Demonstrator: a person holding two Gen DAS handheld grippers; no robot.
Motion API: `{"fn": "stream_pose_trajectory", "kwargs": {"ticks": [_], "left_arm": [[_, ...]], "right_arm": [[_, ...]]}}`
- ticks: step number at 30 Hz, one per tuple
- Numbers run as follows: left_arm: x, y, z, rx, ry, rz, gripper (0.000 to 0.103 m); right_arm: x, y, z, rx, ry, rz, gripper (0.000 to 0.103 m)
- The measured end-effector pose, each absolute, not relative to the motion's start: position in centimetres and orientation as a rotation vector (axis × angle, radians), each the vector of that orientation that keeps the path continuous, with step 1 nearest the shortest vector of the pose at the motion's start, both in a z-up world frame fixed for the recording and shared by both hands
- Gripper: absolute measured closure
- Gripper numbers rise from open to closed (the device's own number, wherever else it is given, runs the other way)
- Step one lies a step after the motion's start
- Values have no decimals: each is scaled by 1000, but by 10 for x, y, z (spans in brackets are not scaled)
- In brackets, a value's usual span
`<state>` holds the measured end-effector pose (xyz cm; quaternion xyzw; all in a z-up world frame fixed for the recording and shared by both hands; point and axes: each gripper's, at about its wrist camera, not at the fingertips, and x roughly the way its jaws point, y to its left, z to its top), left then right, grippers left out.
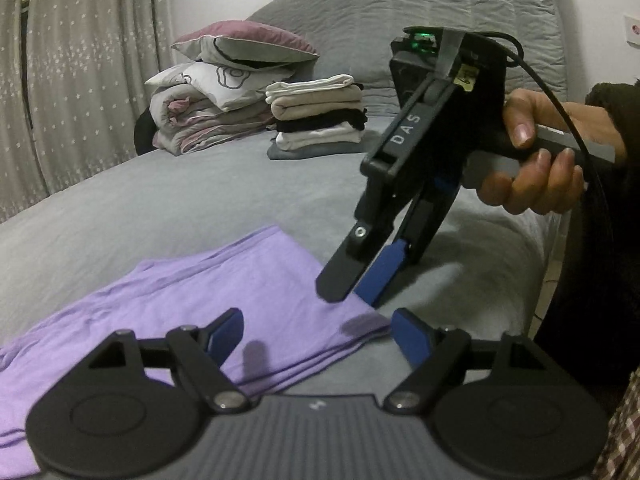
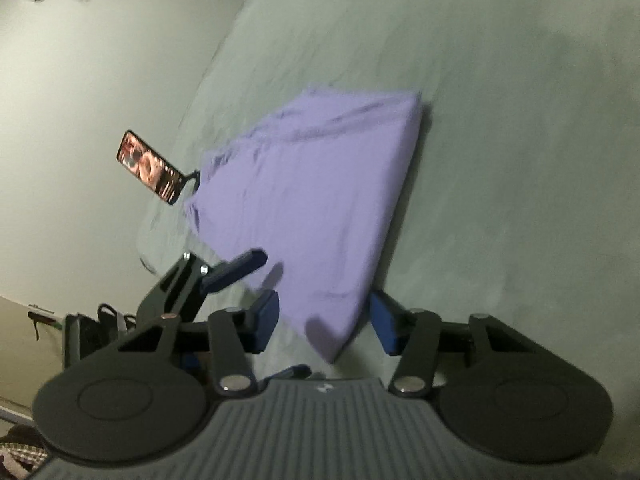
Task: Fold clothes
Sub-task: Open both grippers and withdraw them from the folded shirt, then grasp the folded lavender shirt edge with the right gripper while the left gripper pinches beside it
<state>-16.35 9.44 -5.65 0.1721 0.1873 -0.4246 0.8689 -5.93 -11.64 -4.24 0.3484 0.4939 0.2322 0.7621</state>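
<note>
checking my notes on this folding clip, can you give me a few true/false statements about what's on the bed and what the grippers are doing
1. The purple garment lies folded on the grey bed. True.
2. The left gripper is clamped on the garment. False: its jaws stand open, nothing between the pads.
3. A stack of folded clothes sits further back on the bed. True.
4. The right gripper holds a black sock. False: its jaws are open over the garment's corner, gripping nothing.
5. A phone with a lit screen is near the garment. True.
</note>
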Motion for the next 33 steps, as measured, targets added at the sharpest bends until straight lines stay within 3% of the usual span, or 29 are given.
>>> {"fn": "stream_pose_trajectory", "kwargs": {"ticks": [2, 4, 5, 11, 14, 17, 19, 22, 24, 28, 30, 33], "left_arm": [[-165, 93, -57, 378, 387, -886, 21], [-165, 91, -58, 399, 379, -882, 21], [-166, 90, -58, 408, 373, -878, 21], [-167, 79, -54, 445, 327, -853, 28], [-167, 72, -54, 455, 322, -836, 36], [-164, 63, -57, 474, 343, -795, 49], [-161, 58, -61, 490, 360, -761, 69], [-158, 57, -62, 466, 375, -725, 87], [-158, 59, -60, 442, 384, -707, 91], [-160, 61, -60, 425, 390, -694, 94], [-162, 61, -59, 426, 388, -688, 95], [-162, 62, -58, 411, 395, -680, 97]], "right_arm": [[-59, -112, -44, 777, 1082, 508, 56], [-58, -111, -47, 805, 1102, 499, 76], [-58, -110, -49, 817, 1118, 491, 92], [-55, -116, -34, 892, 1074, 521, 92], [-52, -115, -27, 901, 1044, 528, 93], [-49, -114, -26, 915, 1040, 528, 93], [-47, -113, -27, 915, 1040, 525, 93], [-48, -114, -28, 908, 1036, 506, 92], [-51, -123, -26, 896, 1022, 467, 85], [-47, -136, -30, 883, 995, 374, 82], [-44, -141, -36, 905, 990, 339, 63], [-37, -142, -43, 931, 974, 316, 62]]}}
